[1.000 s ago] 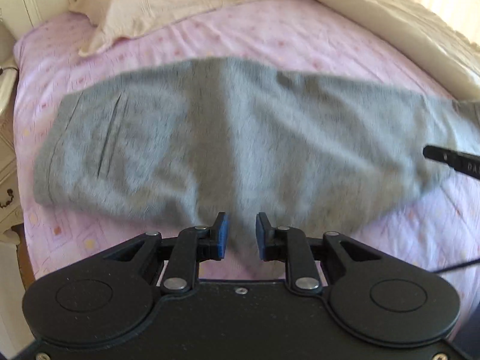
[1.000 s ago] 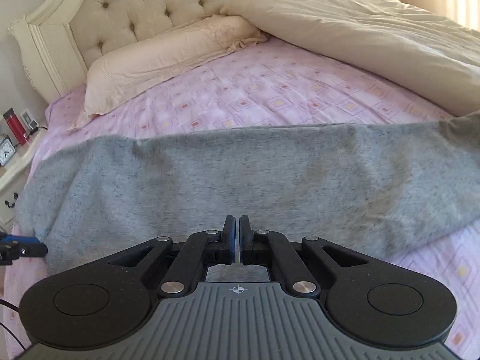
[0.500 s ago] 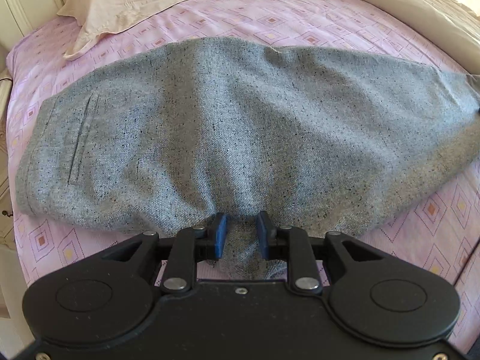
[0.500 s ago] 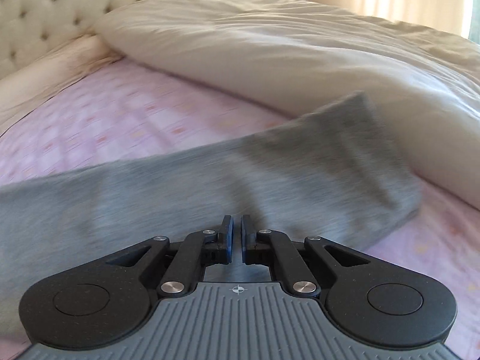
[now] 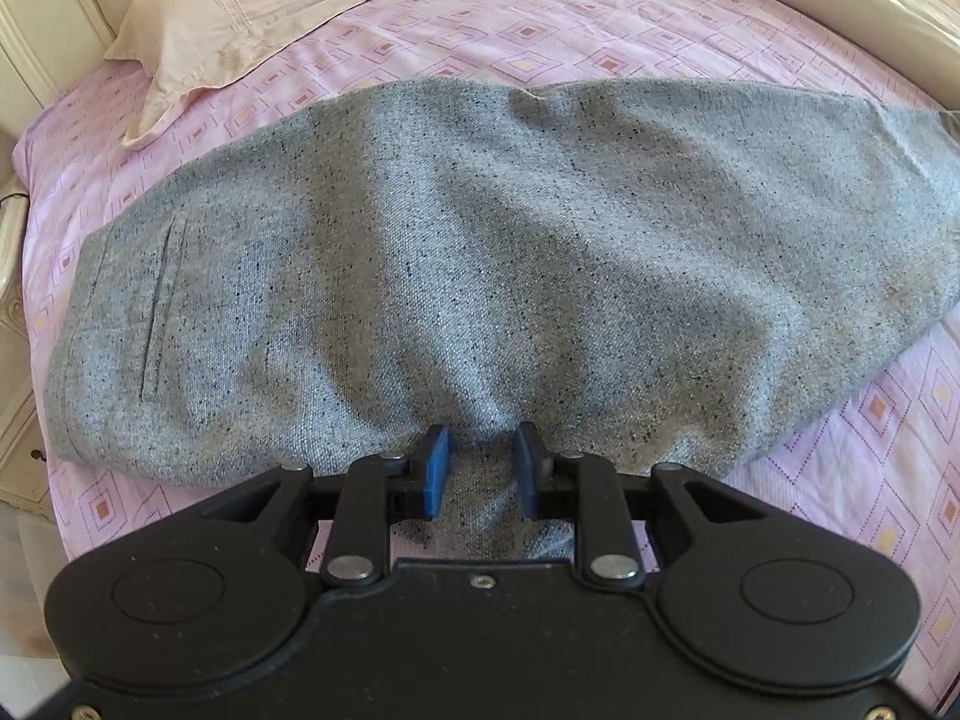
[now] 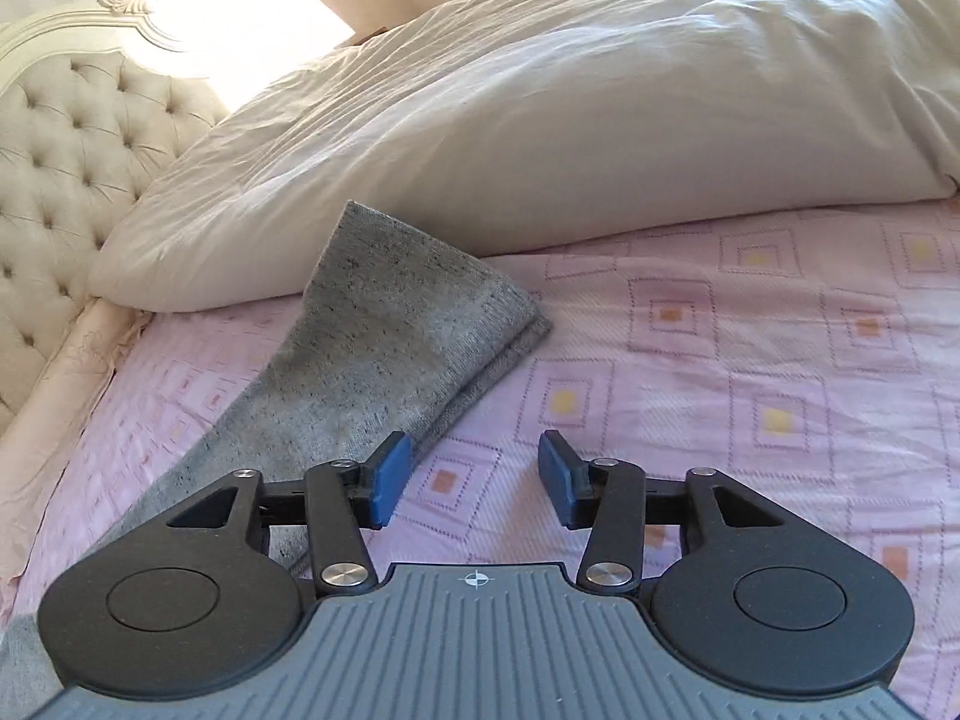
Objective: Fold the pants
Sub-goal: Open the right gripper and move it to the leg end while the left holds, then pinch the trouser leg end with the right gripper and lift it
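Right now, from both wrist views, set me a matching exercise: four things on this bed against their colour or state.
Things:
1. pants
2. sheet
3. duvet
4. left tool

Colour or state:
A. pink with small squares
B. clamped on bunched fabric
C. speckled grey
D. cream, heaped up

Pairs: 1-C, 2-A, 3-D, 4-B

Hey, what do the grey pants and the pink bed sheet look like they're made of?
Grey pants: probably a woven wool-like or blended suiting, matte; dark flecks and a fine visible weave suggest it, and it drapes in soft folds.
Pink bed sheet: likely thin cotton or a cotton blend, matte, with printed squares and light wrinkles. Neither fibre can be confirmed by sight.
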`<state>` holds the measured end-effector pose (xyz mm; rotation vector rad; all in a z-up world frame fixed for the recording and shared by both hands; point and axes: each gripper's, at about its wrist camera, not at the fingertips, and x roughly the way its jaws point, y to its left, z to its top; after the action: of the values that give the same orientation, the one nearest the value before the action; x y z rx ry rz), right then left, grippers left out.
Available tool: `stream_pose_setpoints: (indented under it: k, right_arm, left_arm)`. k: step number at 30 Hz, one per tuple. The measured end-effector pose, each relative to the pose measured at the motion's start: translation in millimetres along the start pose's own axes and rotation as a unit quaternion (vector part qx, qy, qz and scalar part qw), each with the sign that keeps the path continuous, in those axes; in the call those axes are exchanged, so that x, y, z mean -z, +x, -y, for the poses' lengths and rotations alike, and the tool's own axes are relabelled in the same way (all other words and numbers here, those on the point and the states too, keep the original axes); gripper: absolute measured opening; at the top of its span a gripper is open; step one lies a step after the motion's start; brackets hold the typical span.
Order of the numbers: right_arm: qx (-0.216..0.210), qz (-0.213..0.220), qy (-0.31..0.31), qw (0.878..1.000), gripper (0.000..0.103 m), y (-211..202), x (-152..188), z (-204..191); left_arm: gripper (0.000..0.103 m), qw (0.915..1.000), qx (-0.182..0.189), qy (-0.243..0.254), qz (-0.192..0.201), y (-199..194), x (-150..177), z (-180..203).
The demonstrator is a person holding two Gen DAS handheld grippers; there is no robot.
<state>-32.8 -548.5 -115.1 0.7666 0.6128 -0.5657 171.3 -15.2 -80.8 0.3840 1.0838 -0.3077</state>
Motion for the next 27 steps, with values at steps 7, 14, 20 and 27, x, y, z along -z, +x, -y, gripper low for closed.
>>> stream_pose_setpoints:
  k: [7, 14, 20, 27]
  right_arm:
    - [-0.011, 0.031, 0.064, 0.997, 0.056, 33, -25, -6]
    - [0.017, 0.060, 0.104, 0.993, 0.013, 24, -29, -33]
    - [0.011, 0.119, 0.059, 0.991, 0.013, -9, -14, -105]
    - [-0.012, 0.168, -0.011, 0.986, 0.014, -19, 5, -129]
  left_arm:
    - [0.032, 1.0000, -0.002, 0.002, 0.007, -17, -9, 3]
    - [0.032, 0.9995, 0.014, 0.012, 0.027, -44, -50, 33]
    - [0.032, 0.9981, 0.050, 0.023, 0.028, -39, -100, 89]
    - [0.032, 0.9941, 0.076, 0.072, 0.030, -21, -142, 164]
